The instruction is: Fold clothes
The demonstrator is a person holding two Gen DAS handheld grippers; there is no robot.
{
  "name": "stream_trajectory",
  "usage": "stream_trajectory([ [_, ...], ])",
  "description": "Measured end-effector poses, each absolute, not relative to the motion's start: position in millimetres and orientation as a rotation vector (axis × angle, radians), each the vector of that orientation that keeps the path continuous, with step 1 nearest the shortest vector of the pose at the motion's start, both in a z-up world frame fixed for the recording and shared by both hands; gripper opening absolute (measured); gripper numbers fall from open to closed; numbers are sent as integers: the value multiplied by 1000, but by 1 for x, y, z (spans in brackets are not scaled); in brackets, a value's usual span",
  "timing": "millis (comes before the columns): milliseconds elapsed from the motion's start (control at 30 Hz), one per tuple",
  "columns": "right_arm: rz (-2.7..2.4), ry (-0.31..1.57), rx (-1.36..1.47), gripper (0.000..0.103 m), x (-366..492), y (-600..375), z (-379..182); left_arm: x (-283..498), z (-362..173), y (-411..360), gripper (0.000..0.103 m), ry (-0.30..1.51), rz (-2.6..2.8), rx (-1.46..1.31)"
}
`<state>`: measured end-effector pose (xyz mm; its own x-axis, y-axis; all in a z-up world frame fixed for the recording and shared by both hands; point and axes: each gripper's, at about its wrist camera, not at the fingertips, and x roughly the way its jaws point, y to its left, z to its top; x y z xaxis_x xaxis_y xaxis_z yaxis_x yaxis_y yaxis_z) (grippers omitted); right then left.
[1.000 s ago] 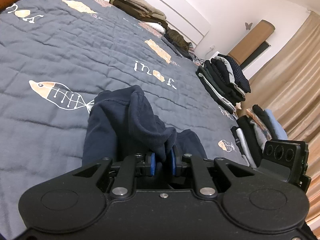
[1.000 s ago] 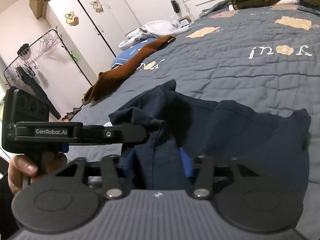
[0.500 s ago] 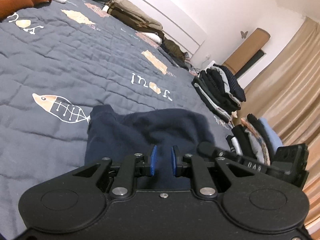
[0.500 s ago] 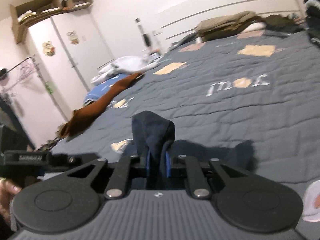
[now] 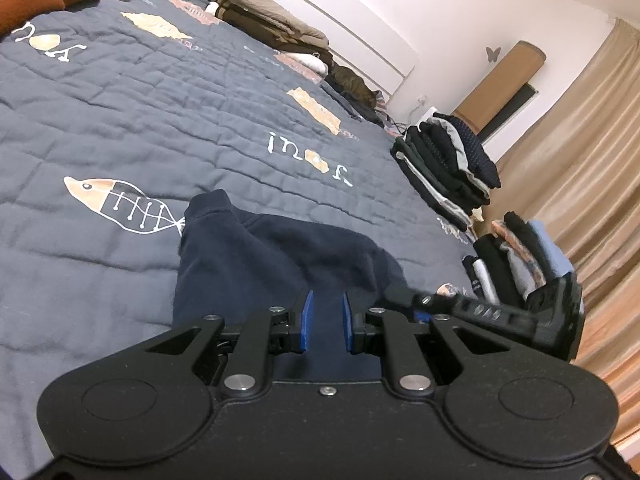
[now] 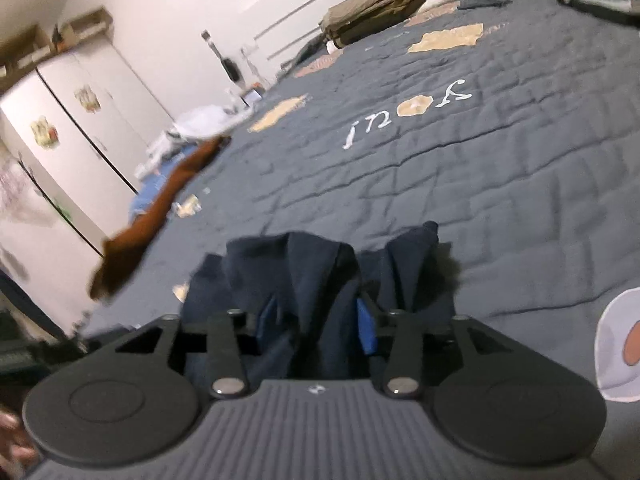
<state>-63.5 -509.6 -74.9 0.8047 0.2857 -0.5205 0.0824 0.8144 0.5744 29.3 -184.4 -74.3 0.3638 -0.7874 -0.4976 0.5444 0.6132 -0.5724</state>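
On a grey quilt [image 5: 120,120] printed with fish, we fold a navy garment [image 5: 280,248] — and the work has just turned a corner. A second ago the cloth stood bunched up between the left gripper [image 5: 325,322] pads; now it lies lower and flatter, spread ahead of the tool, which suggests a fold has been laid down. The left gripper's blue pads [image 5: 307,320] stand narrowly apart, the navy cloth showing in the gap, though we cannot tell whether they pinch it. To the right, the right gripper [image 6: 316,320] has just been opening its jaws — a thick fold of the same garment [image 6: 304,280] stands between them, apparently let go. Stacks of folded clothes [image 5: 452,168] wait at the quilt's far right edge.
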Motion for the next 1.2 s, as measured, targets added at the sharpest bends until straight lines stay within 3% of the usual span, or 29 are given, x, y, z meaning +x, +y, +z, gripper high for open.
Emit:
stream_trajectory([
  [300,125,616,633,47,-60,-519,-80,49,-79,-200,17,760,-758,-106],
  [367,137,628,632,47,-55,-516,-82,59,-85,-203,25,781,-745,-106],
  [433,146,630,625,47,-51,-512,-83,67,-87,-202,42,778,-736,-125],
  [500,147,626,632,47,-49,-510,-83,77,-88,-201,49,785,-734,-153],
  [633,147,617,674,47,-46,-514,-86,103,-95,-197,55,834,-735,-248],
  [800,145,617,704,46,-44,-517,-90,136,-113,-199,55,933,-753,-338],
  [900,135,622,720,37,-43,-517,-91,148,-125,-201,47,981,-752,-375],
  [933,127,626,724,32,-43,-517,-92,151,-128,-200,33,994,-748,-385],
  [967,123,628,730,22,-42,-517,-92,152,-130,-199,29,998,-749,-389],
  [1033,122,623,744,18,-43,-517,-91,151,-131,-197,14,982,-761,-382],
  [1200,120,520,723,14,-51,-516,-74,137,-109,-193,12,791,-812,-364],
])
